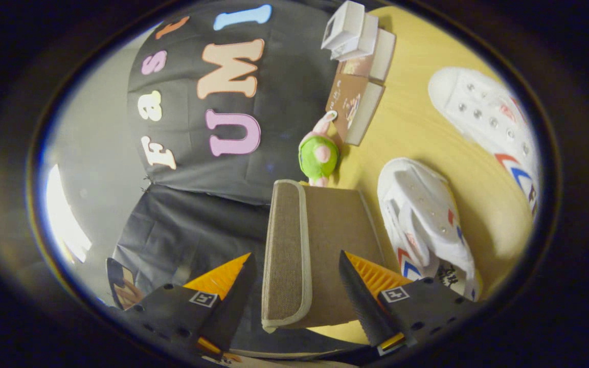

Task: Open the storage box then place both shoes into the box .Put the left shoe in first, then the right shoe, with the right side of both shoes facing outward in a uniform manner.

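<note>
The brown fabric storage box (340, 240) stands on the yellow table (412, 112), which runs sideways in this tilted view. Its lid (287, 255), edged in cream trim, lies on the box. My gripper (297, 255) is open, and the lid's rim sits in the gap between the two fingers; neither finger clearly presses on it. A white shoe (422, 220) with red and blue chevrons lies on the table right beside the box. A second matching shoe (489, 117) lies farther off, beyond the first.
A green and pink plush toy (319, 156) stands just behind the box. Brown books (361, 107) and stacked white boxes (350, 30) line the table's back edge against the black cloth wall. Bare tabletop lies between the shoes and the books.
</note>
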Motion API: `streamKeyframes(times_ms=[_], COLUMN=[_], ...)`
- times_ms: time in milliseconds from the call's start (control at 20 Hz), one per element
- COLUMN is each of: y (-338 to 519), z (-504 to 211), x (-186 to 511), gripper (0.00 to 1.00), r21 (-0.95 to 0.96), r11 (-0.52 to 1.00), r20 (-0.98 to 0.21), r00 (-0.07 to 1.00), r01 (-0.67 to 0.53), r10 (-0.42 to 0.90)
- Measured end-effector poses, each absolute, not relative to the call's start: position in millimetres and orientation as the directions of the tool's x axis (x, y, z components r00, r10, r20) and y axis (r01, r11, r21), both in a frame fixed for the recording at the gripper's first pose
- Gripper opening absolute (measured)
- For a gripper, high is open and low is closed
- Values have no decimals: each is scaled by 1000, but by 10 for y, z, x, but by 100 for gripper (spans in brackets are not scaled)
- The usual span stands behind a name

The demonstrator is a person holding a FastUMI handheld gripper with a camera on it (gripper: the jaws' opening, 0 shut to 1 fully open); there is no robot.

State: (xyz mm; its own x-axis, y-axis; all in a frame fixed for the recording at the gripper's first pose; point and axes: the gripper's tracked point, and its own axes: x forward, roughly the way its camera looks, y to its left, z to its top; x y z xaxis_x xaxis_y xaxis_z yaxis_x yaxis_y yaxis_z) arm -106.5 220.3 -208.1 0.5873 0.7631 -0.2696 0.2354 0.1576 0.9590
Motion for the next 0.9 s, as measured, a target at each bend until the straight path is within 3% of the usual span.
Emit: streamKeyframes(times_ms=[400,900], y=[2456,2373], z=[-1982,-1502], x=[-1209,-1157], gripper=[98,96], r21=[950,944], r11=[38,-89], r20=[-200,-90], r00=[510,507], r01=[310,319], r10=[836,857])
